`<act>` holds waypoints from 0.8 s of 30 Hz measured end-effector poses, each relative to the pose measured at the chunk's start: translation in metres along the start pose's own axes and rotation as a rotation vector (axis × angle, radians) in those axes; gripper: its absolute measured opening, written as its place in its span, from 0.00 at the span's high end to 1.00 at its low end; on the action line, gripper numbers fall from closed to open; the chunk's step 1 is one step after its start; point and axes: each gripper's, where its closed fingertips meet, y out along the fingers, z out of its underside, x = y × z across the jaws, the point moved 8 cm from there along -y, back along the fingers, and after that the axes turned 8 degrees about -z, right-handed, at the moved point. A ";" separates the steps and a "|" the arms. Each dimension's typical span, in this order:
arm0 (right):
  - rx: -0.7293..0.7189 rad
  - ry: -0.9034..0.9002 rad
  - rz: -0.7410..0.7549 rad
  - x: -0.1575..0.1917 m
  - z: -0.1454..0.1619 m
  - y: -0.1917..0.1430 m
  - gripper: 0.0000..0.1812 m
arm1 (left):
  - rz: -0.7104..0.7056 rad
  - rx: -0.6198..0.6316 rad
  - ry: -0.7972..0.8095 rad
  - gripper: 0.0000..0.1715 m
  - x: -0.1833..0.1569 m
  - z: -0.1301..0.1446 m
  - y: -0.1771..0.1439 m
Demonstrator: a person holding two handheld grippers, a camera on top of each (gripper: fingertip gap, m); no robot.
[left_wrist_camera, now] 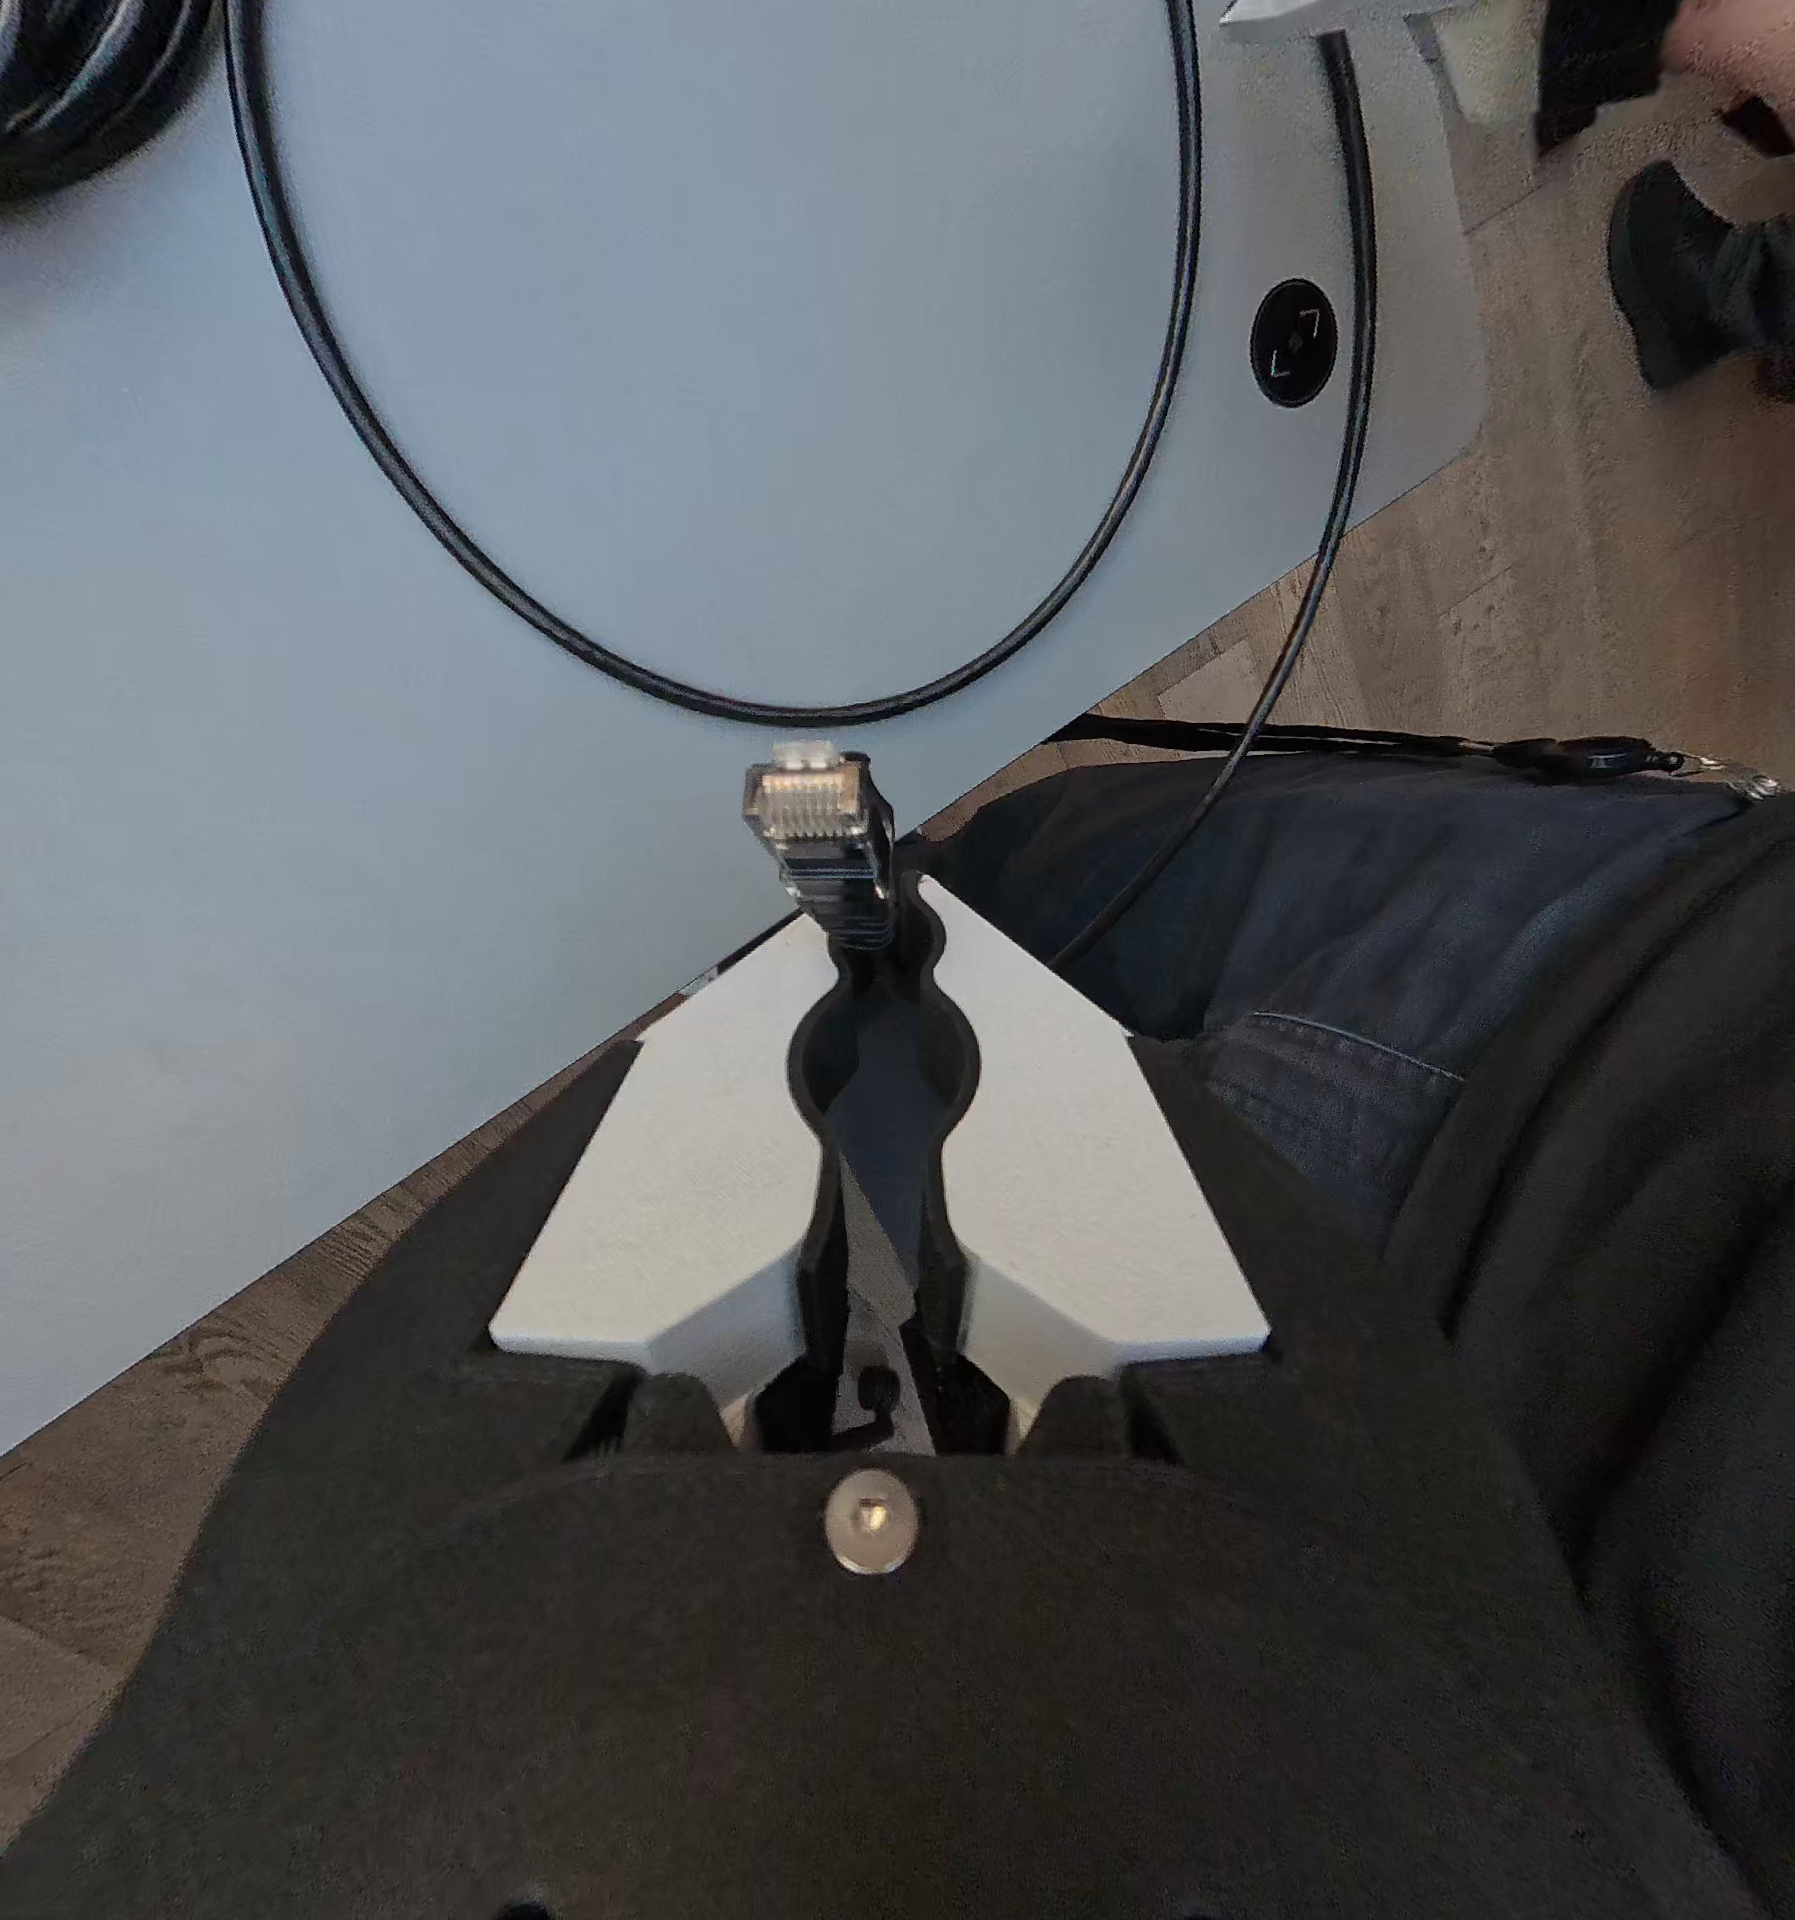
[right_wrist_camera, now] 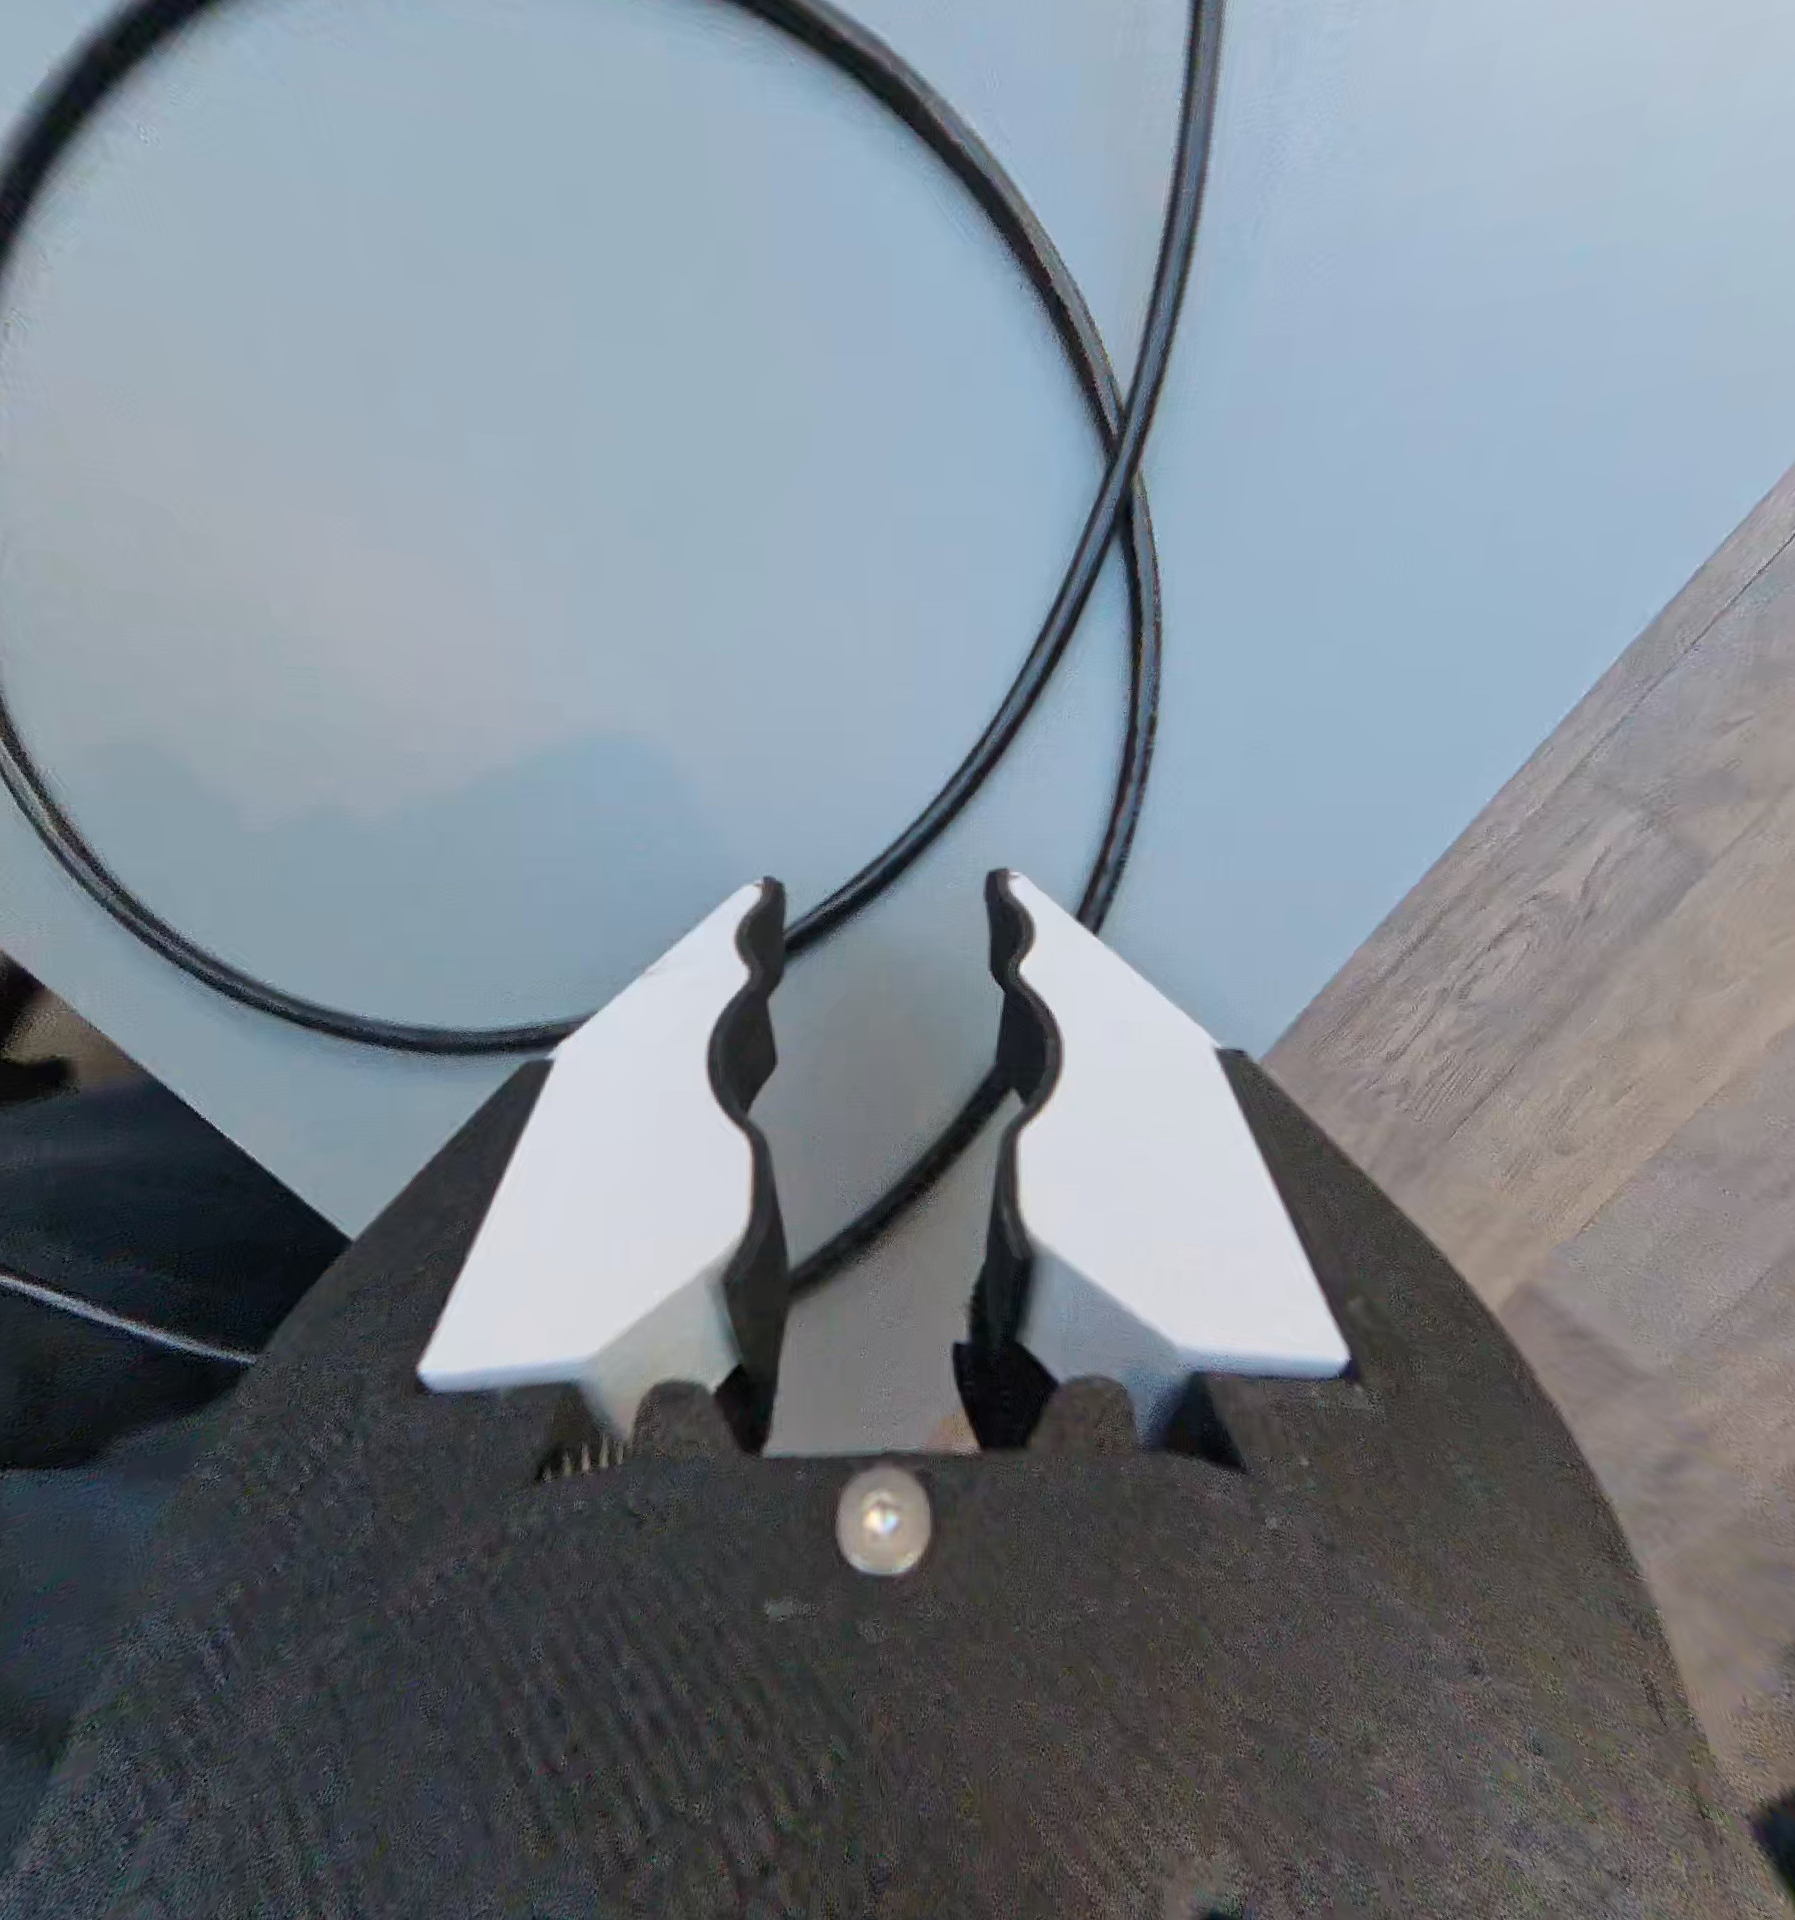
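Left gripper: our left gripper (left_wrist_camera: 877,914) is clenched on the ribbed black boot of a network plug (left_wrist_camera: 810,821), which sticks up past the fingertips with its clear end facing us.

Right gripper: our right gripper (right_wrist_camera: 885,899) is released, its white fingers (right_wrist_camera: 623,1164) well apart. A stretch of the black cable (right_wrist_camera: 1111,499) runs across the gap between them, lower down; we cannot tell whether it touches them.

Cable: it lies in a wide loop on the pale blue-grey table (left_wrist_camera: 249,727). In the right wrist view the loop crosses over itself just above the fingertips.

Table edge: a round black disc (left_wrist_camera: 1293,341) is set in the top near the far corner.

Around us: wood-look floor (right_wrist_camera: 1599,935), a person's dark trousers (left_wrist_camera: 1392,935), and a bundle of black cables (left_wrist_camera: 31,94) at the far left.
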 end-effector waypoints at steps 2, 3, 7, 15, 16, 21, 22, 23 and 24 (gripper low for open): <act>0.012 0.156 -0.034 -0.002 -0.006 0.013 0.74 | -0.007 0.002 0.016 0.99 -0.005 -0.003 0.001; 0.040 0.178 -0.027 -0.001 -0.008 0.020 0.73 | -0.008 0.005 0.023 0.99 -0.007 -0.004 0.001; 0.069 0.057 0.137 -0.005 -0.018 0.028 0.91 | -0.012 0.018 0.059 0.99 -0.014 -0.009 0.001; 0.145 -0.069 -0.039 -0.007 -0.010 -0.008 0.97 | -0.074 0.008 0.058 0.99 0.018 -0.017 -0.001; 0.174 -0.099 -0.016 -0.014 -0.008 -0.016 0.97 | -0.069 0.009 0.043 0.99 0.025 -0.018 -0.001; 0.107 -0.107 0.048 -0.048 -0.021 -0.041 0.97 | -0.025 0.024 0.055 0.99 0.043 -0.025 0.004; 0.068 -0.097 0.047 -0.053 -0.029 -0.041 0.97 | -0.005 0.030 0.076 0.99 0.041 -0.027 0.006; 0.040 -0.093 0.063 -0.060 -0.037 -0.038 0.97 | 0.004 0.043 0.098 0.99 0.040 -0.029 0.007; 0.032 -0.093 0.074 -0.065 -0.045 -0.033 0.97 | 0.011 0.060 0.122 0.99 0.038 -0.032 0.008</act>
